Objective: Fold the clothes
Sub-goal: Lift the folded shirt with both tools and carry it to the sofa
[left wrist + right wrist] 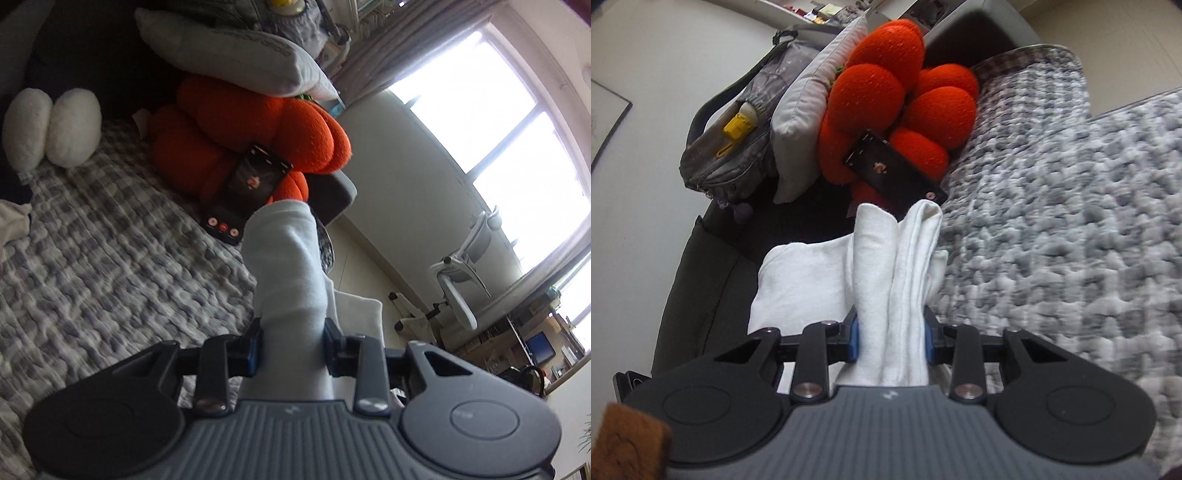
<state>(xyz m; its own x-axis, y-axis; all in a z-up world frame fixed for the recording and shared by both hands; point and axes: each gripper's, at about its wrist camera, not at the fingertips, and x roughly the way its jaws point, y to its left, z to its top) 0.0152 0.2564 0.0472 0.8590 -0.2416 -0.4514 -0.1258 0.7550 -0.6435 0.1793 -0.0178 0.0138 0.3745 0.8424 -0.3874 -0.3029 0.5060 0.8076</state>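
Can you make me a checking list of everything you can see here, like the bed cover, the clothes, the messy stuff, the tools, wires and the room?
Surface: grey-and-white checked blanket, rumpled.
Job's things: white garment, bunched and held up by both tools.
Clutter: orange plush cushion with a phone leaning on it, screen lit; grey pillow; grey backpack; two white plush pads.
Grippers: left tool shut on the garment; right tool shut on it too.
Cables: nothing seen.
Surroundings: bright window, office chair, shelves.
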